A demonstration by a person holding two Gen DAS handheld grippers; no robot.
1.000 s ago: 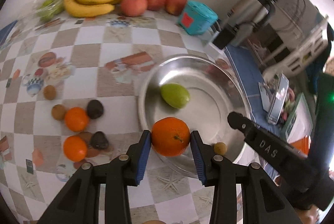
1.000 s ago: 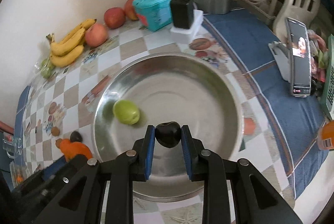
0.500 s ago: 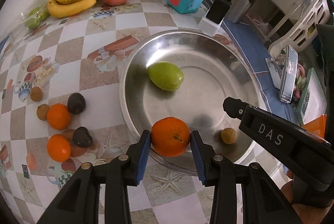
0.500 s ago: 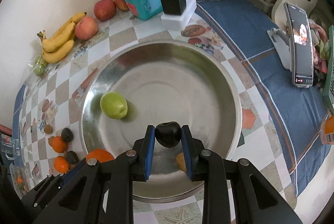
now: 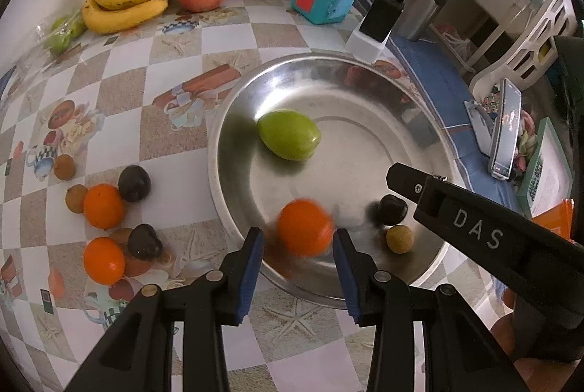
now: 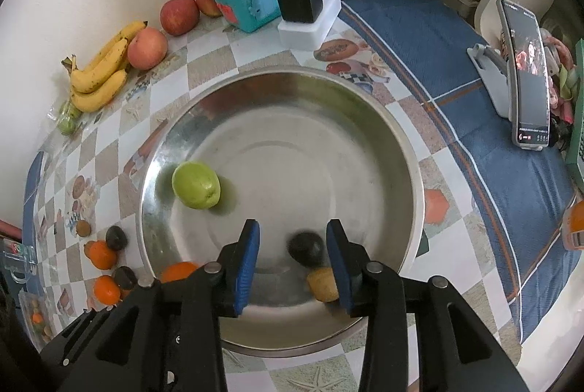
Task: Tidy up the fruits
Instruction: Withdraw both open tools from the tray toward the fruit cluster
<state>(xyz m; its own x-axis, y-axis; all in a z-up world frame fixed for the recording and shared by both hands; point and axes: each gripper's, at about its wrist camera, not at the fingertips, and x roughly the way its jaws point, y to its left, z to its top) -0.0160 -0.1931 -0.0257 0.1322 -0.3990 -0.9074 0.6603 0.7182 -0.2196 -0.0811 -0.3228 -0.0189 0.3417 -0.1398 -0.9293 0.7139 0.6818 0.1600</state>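
White raised letters reading "DAS" are showing on the black arm of the right gripper (image 5: 474, 227) in the left wrist view; no other text is reading clearly.

Both wrist views look steeply down, close above, sharing the steel bowl (image 5: 233, 122) (image 6: 408, 151).

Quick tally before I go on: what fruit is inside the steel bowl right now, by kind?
Inside the steel bowl:
Green fruit: 1
Orange: 1
Dark plum: 1
Small tan fruit: 1
Total: 4
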